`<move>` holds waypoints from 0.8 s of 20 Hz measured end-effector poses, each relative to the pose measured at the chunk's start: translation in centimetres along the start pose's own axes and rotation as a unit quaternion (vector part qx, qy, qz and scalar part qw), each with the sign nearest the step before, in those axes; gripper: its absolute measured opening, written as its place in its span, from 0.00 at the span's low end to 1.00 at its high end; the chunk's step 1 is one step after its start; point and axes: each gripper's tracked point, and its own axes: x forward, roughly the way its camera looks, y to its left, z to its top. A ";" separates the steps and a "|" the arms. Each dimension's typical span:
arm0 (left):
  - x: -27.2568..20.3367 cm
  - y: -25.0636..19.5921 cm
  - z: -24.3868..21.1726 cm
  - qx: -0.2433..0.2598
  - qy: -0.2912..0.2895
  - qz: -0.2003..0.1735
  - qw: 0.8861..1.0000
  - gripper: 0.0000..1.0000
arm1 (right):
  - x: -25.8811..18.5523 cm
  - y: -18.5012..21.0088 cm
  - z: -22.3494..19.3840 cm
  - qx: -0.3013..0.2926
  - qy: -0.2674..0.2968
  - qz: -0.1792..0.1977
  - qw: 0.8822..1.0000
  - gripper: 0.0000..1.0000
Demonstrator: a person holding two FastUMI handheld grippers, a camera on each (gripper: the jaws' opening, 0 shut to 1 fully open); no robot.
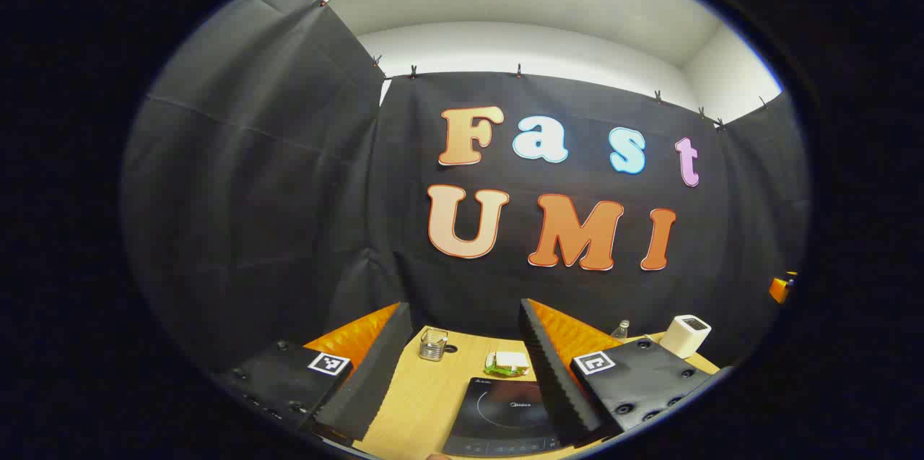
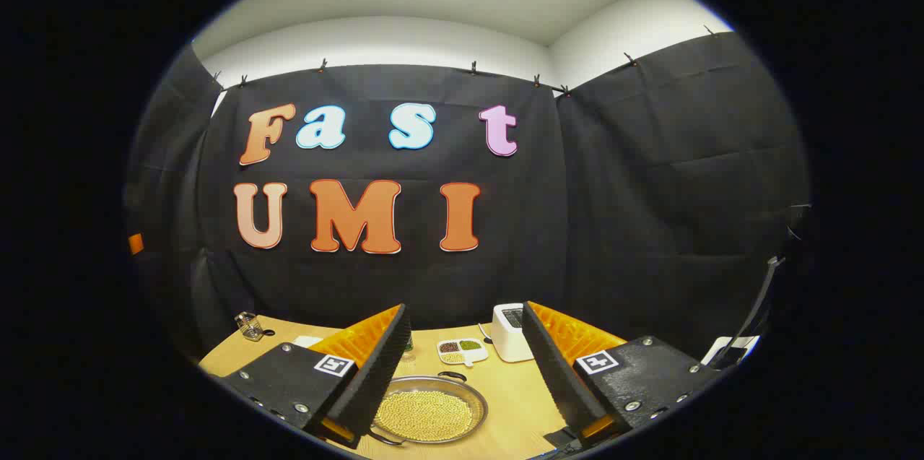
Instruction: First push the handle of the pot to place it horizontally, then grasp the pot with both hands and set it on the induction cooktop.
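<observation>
Wooden table (image 1: pixel 426 402), one, under both tools. Left gripper (image 1: pixel 465 362): two black ribbed fingers (image 1: pixel 375 373) spread wide apart, nothing between them, hovering above one black induction cooktop (image 1: pixel 498 417) lying flat near the table's front edge. Beyond the cooktop: one small green-and-white packet (image 1: pixel 507 363), one clear glass container (image 1: pixel 433 344), one white box-shaped appliance (image 1: pixel 686 335) far right, one small bottle (image 1: pixel 621 330) beside it.

Right gripper (image 2: pixel 465 359): two fingers (image 2: pixel 379 373) likewise parted, empty, raised over one round metal pot (image 2: pixel 429 413) filled with pale yellow beans, sitting on the table just ahead of the fingers. One dark handle (image 2: pixel 452 375) at the pot's far rim. Behind the pot: one white divided dish (image 2: pixel 462 350) with three compartments of grains, one white appliance (image 2: pixel 510 332), one glass container (image 2: pixel 249 326) far left.
</observation>
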 end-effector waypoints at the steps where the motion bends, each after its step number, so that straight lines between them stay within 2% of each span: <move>1: -0.2 -0.4 0.1 0.003 -0.001 0.002 1.000 0.97 | 0.2 -0.4 0.0 0.000 0.005 0.002 1.000 0.96; 9: -2.1 -3.3 0.6 0.012 -0.002 0.006 1.000 0.97 | 1.2 -4.4 0.4 -0.016 0.003 0.001 1.000 0.96; 16: -4.0 -4.5 0.1 0.022 0.007 0.018 1.000 0.97 | 2.0 -5.9 -0.8 -0.003 0.019 0.014 1.000 0.96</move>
